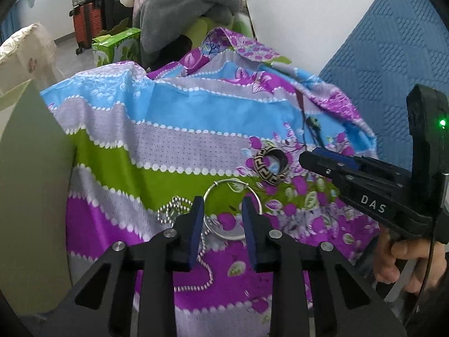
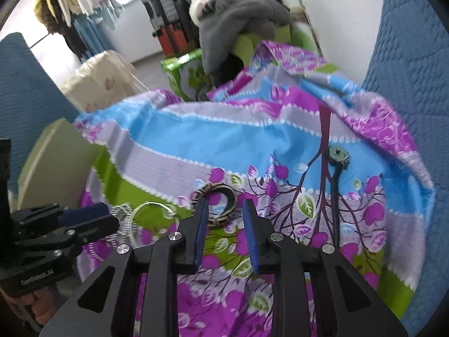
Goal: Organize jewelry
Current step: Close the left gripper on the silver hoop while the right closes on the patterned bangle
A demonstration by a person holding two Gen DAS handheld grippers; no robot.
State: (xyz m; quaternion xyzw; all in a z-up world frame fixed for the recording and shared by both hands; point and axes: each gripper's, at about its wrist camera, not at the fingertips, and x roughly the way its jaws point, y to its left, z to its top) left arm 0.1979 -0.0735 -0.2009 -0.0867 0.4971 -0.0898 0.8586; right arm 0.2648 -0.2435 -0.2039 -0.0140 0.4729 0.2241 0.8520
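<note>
Jewelry lies on a bright floral cloth (image 1: 157,146). A silver hoop bangle (image 1: 224,182) lies between the fingertips of my open left gripper (image 1: 223,205). A silver bead chain (image 1: 171,210) lies just left of it and trails toward me. A black-and-cream patterned bangle (image 1: 270,165) lies beyond the hoop. A dark cord necklace with a green pendant (image 2: 338,154) lies at the right. My right gripper (image 2: 224,210) is open and empty, right over the patterned bangle (image 2: 221,193). The right gripper also shows in the left wrist view (image 1: 328,158), the left one in the right wrist view (image 2: 84,213).
The cloth covers a small table that drops off at the left edge (image 1: 70,168). A blue quilted surface (image 1: 393,42) stands at the right. A chair piled with grey clothes (image 1: 190,2), a green box (image 1: 115,45) and suitcases (image 1: 87,19) stand behind.
</note>
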